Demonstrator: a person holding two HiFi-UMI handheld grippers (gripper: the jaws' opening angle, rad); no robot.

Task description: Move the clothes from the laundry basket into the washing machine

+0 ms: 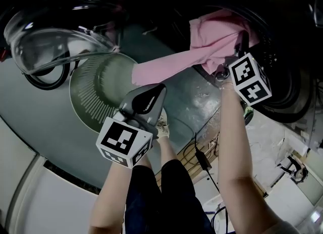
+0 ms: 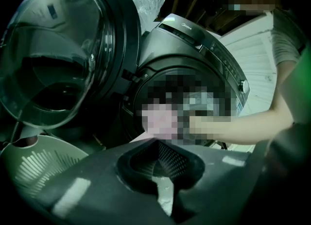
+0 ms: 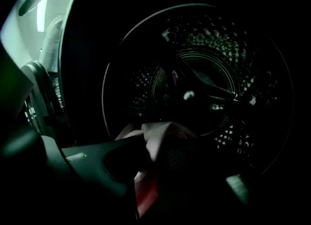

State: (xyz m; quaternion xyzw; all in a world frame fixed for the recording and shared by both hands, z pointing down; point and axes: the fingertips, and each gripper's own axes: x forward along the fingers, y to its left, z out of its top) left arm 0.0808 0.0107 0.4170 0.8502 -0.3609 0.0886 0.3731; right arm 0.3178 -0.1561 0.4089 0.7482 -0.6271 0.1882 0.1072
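The right claw point(image 1: 238, 46) is clamped on the pink garment point(image 1: 212, 33) at the mouth of the washing machine point(image 1: 290, 84), a length of it trailing out. The left claw point(image 1: 155, 94), pinched together and empty, hangs above the laundry basket point(image 1: 93, 96).

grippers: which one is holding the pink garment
The right gripper, its jaws shut on the pink garment at the washing machine drum opening. The left gripper holds nothing, jaws together, near the laundry basket.

No legible text; logo on washing machine point(image 2: 194, 59) too faint.
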